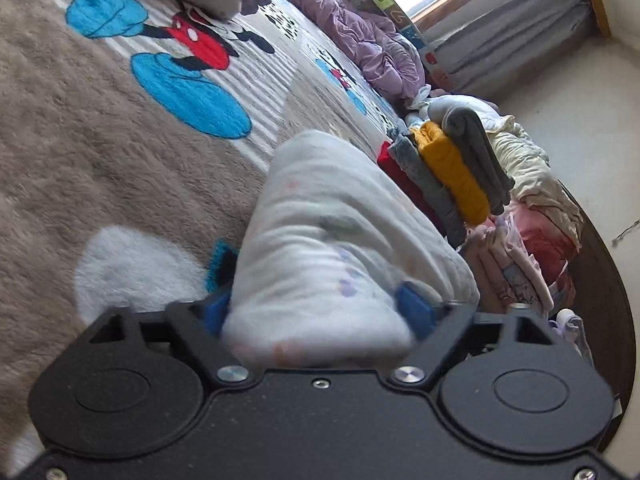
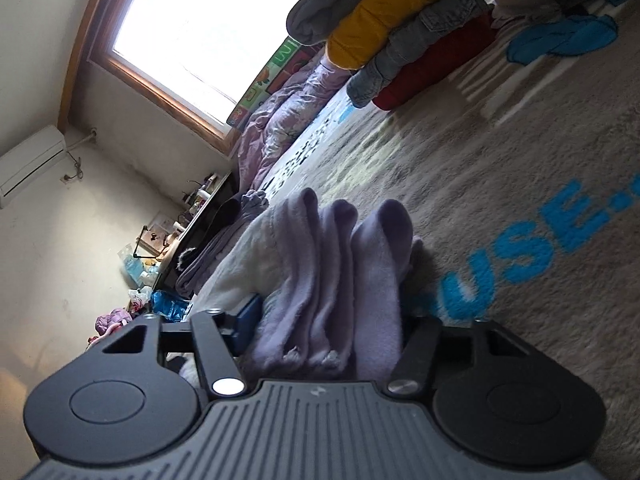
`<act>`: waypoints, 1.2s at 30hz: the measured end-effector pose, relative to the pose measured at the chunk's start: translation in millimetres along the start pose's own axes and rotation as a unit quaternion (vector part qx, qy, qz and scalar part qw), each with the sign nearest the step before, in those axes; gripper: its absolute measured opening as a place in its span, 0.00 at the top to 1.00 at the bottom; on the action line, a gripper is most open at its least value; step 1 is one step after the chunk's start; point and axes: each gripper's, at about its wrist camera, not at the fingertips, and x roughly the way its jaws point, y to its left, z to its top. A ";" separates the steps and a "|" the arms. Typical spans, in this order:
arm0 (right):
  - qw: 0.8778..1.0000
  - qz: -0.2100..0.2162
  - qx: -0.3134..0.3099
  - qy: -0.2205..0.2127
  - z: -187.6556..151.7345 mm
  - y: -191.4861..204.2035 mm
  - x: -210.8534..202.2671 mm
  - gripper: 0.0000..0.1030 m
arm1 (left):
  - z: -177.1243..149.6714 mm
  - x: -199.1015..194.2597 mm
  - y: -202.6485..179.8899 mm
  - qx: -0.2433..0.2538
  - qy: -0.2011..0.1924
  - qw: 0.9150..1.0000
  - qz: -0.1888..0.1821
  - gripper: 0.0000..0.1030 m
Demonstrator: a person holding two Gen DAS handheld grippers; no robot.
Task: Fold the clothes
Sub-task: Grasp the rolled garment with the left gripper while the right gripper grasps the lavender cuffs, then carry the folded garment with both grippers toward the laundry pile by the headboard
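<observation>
A thick folded white garment (image 1: 320, 220) with faint pastel prints fills the gap of my left gripper (image 1: 316, 306). Both blue pads (image 1: 416, 310) press its sides, and it juts out over the beige plush blanket (image 1: 80, 160). In the right wrist view, my right gripper (image 2: 332, 314) is shut on a lilac garment (image 2: 372, 248) gathered into several upright folds. One blue pad (image 2: 248, 320) shows at its left; the other is hidden by cloth. Cream cloth (image 2: 240, 256) lies against the lilac folds on the left.
A stack of folded clothes (image 1: 448, 172), red, denim, yellow and grey, stands on the blanket (image 2: 500, 168) and shows in the right wrist view (image 2: 400, 20) too. Loose clothes (image 1: 532, 200) are heaped behind it. A purple duvet (image 1: 372, 40) lies under the window (image 2: 216, 20). A cluttered desk (image 2: 192, 216) lines the wall.
</observation>
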 end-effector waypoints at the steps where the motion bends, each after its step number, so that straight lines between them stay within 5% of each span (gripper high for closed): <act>1: 1.000 -0.001 -0.003 -0.003 -2.0 0.4 -3.0 0.47 | 0.3 -1.8 -1.4 0.002 -0.003 1.000 -0.003 0.30; 11: 0.995 0.055 0.068 -0.048 1.9 -3.5 -44.5 0.57 | 0.0 -16.2 -29.7 0.000 -0.009 0.998 -0.060 0.41; 22: 0.977 0.074 0.087 -0.181 33.4 -7.9 -158.1 0.57 | -8.5 15.4 -125.7 0.027 0.049 0.987 -0.153 0.41; 28: 0.957 0.062 0.087 -0.269 63.4 -12.7 -224.4 0.57 | -8.1 56.3 -211.3 0.063 0.095 0.970 -0.215 0.41; 36: 0.910 0.048 0.083 -0.404 123.9 -23.8 -321.9 0.57 | -16.6 135.4 -348.7 0.079 0.164 0.932 -0.315 0.41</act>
